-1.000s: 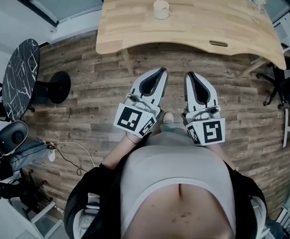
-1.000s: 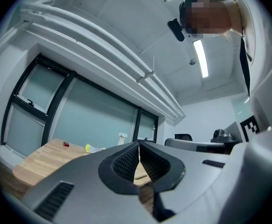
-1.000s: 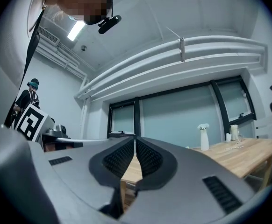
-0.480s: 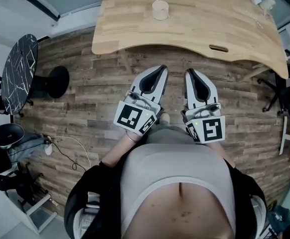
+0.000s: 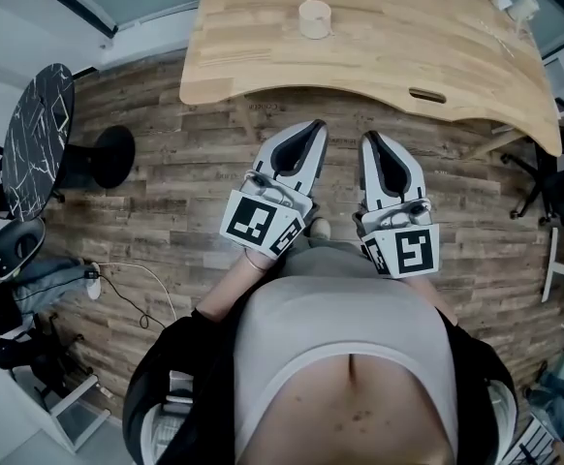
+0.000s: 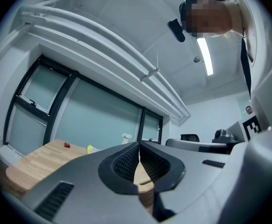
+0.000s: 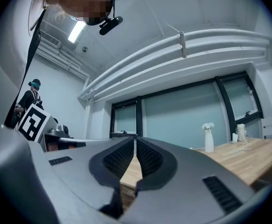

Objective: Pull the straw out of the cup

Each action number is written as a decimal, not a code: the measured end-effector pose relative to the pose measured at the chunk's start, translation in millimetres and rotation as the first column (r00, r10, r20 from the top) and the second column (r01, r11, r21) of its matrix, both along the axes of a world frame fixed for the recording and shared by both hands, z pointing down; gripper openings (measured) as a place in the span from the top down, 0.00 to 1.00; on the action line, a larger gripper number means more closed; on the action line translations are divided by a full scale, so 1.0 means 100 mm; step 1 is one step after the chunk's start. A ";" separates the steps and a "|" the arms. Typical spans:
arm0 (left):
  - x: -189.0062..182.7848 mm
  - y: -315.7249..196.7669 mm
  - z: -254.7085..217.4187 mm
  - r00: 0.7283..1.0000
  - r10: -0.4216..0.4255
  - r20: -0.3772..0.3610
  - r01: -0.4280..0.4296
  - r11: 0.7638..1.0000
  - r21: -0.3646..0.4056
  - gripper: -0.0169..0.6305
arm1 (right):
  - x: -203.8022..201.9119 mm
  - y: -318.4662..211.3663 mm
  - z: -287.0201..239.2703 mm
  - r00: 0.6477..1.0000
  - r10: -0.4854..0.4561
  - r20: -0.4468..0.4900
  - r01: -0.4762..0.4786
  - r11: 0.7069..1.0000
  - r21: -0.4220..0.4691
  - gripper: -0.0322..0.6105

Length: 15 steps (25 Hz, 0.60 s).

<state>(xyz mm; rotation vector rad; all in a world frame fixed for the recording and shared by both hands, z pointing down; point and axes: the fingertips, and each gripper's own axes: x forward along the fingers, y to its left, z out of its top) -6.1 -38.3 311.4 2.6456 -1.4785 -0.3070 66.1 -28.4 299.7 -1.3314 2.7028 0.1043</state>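
Both grippers are held side by side in front of the person's torso, above the wood-plank floor [image 5: 166, 211] and short of the tabletop [image 5: 379, 51]. The left gripper [image 5: 316, 129] points toward the tabletop's near edge, and its fingers [image 6: 124, 164] are pressed together at the tips with nothing between them. Only a sliver of tabletop shows through the gap lower down between the ribbed pads. The right gripper [image 5: 369, 141] lies just beside it, roughly parallel. Its fingers [image 7: 147, 160] are likewise closed tip to tip and empty.

The cup [image 5: 313, 17], pale cream, stands upright on the tabletop toward its far left part, well apart from both grippers. From the head view it is too small to make out the straw; there may be one inside, but I cannot tell.

A dark slot [image 5: 425, 95] is cut into the tabletop near its front edge on the right. In the right gripper view a white vase [image 7: 209, 138] with white flowers stands on the wood before a big window. To the left on the floor are a black marbled round table [image 5: 38, 143] and a loose cable [image 5: 141, 294].
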 end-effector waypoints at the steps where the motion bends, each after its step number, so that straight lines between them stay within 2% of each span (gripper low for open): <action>1: 0.00 -0.01 0.00 1.000 -0.002 0.000 0.002 1.000 0.001 0.96 | 0.00 -0.01 0.00 1.000 -0.002 0.000 0.002 1.000 0.000 0.89; 15: -0.13 -0.08 0.07 0.998 -0.066 0.009 0.067 0.998 -0.023 0.96 | -0.07 -0.17 0.06 0.999 -0.039 0.015 0.040 0.999 -0.017 0.89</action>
